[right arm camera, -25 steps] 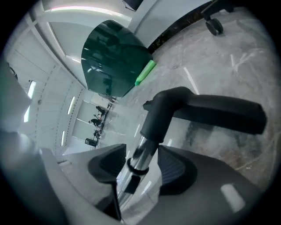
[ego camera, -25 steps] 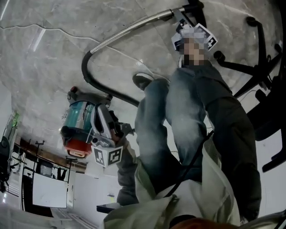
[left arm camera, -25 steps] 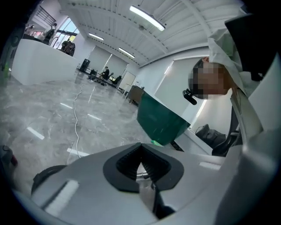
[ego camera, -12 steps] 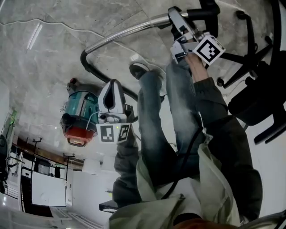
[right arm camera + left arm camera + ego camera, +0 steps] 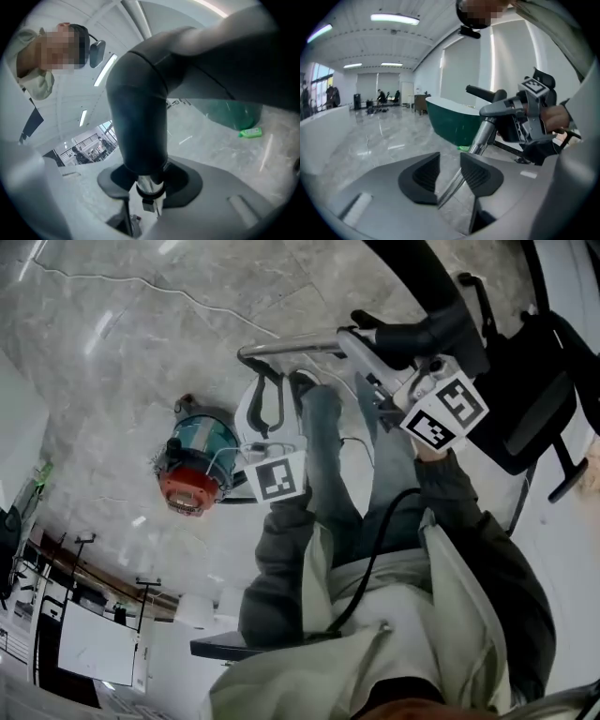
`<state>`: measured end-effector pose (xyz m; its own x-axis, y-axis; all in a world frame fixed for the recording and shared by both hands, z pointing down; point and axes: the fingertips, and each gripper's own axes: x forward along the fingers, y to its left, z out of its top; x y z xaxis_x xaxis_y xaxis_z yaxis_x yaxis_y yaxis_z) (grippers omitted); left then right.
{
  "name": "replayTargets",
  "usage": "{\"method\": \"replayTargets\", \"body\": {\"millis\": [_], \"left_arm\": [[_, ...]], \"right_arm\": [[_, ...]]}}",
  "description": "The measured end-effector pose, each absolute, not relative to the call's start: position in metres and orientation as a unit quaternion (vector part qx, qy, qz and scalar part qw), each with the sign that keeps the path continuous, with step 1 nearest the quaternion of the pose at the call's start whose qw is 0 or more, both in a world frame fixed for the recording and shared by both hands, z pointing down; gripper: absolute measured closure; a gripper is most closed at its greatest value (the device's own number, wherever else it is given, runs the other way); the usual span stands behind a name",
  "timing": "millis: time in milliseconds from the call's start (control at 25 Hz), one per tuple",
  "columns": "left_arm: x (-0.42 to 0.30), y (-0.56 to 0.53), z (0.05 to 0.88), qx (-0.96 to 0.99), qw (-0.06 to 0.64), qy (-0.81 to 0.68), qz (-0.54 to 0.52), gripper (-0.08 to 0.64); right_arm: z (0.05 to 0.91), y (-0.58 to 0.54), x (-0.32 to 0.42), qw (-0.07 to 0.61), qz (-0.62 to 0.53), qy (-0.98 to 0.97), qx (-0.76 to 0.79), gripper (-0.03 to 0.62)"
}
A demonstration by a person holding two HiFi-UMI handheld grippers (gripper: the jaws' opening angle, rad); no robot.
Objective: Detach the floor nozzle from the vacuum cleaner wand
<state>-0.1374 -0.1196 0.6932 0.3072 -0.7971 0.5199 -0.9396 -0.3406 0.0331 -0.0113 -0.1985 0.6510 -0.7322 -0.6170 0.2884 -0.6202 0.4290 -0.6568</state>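
Observation:
The chrome wand (image 5: 286, 347) hangs lifted over the floor. My right gripper (image 5: 361, 343) is shut on its upper end, where a chrome collar (image 5: 149, 185) meets the black bent handle (image 5: 138, 122); its jaws have just been closing on it. My left gripper (image 5: 265, 390) is lower down the wand. Its jaws have just been opening, and the chrome tube (image 5: 480, 138) runs through the gap between the pads (image 5: 423, 176) without being pressed. The teal and red canister (image 5: 195, 465) lies on the floor to the left. No floor nozzle shows in any view.
A black office chair (image 5: 534, 381) stands close on the right. The person's jeans-clad legs (image 5: 328, 456) are under the wand. A dark green tub (image 5: 450, 122) and a small green bottle (image 5: 251, 132) sit on the marble floor beyond.
Both grippers have risen. The right one has carried the wand's upper end up and toward the head. The left one has left the canister's side and come up around the wand.

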Motion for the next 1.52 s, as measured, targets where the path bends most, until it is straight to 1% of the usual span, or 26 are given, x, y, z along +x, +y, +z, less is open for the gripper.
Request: {"method": "replayTargets", "body": {"millis": [40,80,120,160,200,320,400,440,480,520,560,600,680,760,840,920,1080,1240,1320,1360,1400,1480,1520], "left_arm": [[-0.136,-0.118,0.679,0.804,0.146,-0.529,0.23,0.377],[-0.131,-0.116,0.668,0.817,0.127,-0.506,0.247,0.32],[-0.124,-0.115,0.659,0.828,0.111,-0.484,0.26,0.278],[-0.115,-0.114,0.65,0.84,0.093,-0.461,0.271,0.213],[-0.104,-0.116,0.641,0.85,0.068,-0.439,0.284,0.176],[-0.077,-0.124,0.608,0.856,-0.02,-0.393,0.335,0.103],[-0.066,-0.129,0.584,0.855,-0.049,-0.379,0.349,0.098],[-0.063,-0.13,0.57,0.861,-0.047,-0.376,0.339,0.132],[-0.062,-0.13,0.553,0.87,-0.035,-0.375,0.319,0.261],[-0.062,-0.129,0.536,0.878,-0.022,-0.374,0.299,0.326],[-0.062,-0.129,0.518,0.882,-0.015,-0.373,0.287,0.406],[-0.063,-0.128,0.501,0.883,-0.015,-0.373,0.283,0.513],[-0.064,-0.125,0.47,0.882,-0.024,-0.375,0.285,0.514],[-0.064,-0.121,0.445,0.879,-0.028,-0.379,0.289,0.514],[-0.064,-0.12,0.421,0.874,-0.027,-0.388,0.29,0.514],[-0.068,-0.119,0.397,0.869,-0.027,-0.403,0.286,0.514],[-0.071,-0.104,0.355,0.858,-0.032,-0.429,0.279,0.514],[-0.059,-0.093,0.325,0.859,-0.045,-0.439,0.261,0.514],[-0.053,-0.088,0.318,0.857,-0.051,-0.444,0.256,0.514],[-0.052,-0.086,0.316,0.855,-0.053,-0.447,0.257,0.514],[-0.051,-0.084,0.316,0.853,-0.055,-0.45,0.259,0.514],[-0.052,-0.083,0.314,0.849,-0.056,-0.455,0.262,0.514],[-0.053,-0.082,0.313,0.847,-0.057,-0.459,0.261,0.514]], "right_arm": [[0.632,-0.194,-0.013,0.01,0.39,-0.847,0.361,0.451],[0.613,-0.191,-0.017,0.014,0.389,-0.851,0.353,0.451],[0.591,-0.187,-0.022,0.015,0.384,-0.857,0.343,0.451],[0.569,-0.183,-0.029,0.017,0.375,-0.866,0.331,0.451],[0.545,-0.177,-0.037,0.021,0.365,-0.875,0.318,0.451],[0.481,-0.156,-0.061,0.038,0.334,-0.901,0.275,0.451],[0.446,-0.141,-0.074,0.046,0.315,-0.917,0.241,0.451],[0.431,-0.136,-0.078,0.047,0.307,-0.923,0.227,0.451],[0.416,-0.133,-0.081,0.046,0.302,-0.927,0.216,0.451],[0.401,-0.132,-0.081,0.043,0.297,-0.931,0.208,0.451],[0.385,-0.131,-0.081,0.041,0.292,-0.934,0.202,0.451],[0.369,-0.129,-0.081,0.037,0.287,-0.937,0.197,0.449],[0.336,-0.125,-0.08,0.015,0.278,-0.941,0.191,0.448],[0.306,-0.123,-0.075,-0.045,0.27,-0.941,0.198,0.442],[0.279,-0.12,-0.063,-0.114,0.24,-0.938,0.222,0.404],[0.258,-0.111,-0.052,-0.146,0.207,-0.938,0.236,0.394],[0.215,-0.09,-0.041,-0.156,0.199,-0.946,0.201,0.391],[0.179,-0.073,-0.035,-0.129,0.142,-0.969,0.157,0.39],[0.171,-0.062,-0.029,-0.133,0.138,-0.972,0.135,0.39],[0.169,-0.057,-0.025,-0.139,0.146,-0.971,0.125,0.368],[0.169,-0.053,-0.021,-0.145,0.156,-0.97,0.12,0.331],[0.164,-0.052,-0.011,-0.166,0.167,-0.963,0.134,0.302],[0.158,-0.056,-0.006,-0.187,0.168,-0.957,0.148,0.302]]}}
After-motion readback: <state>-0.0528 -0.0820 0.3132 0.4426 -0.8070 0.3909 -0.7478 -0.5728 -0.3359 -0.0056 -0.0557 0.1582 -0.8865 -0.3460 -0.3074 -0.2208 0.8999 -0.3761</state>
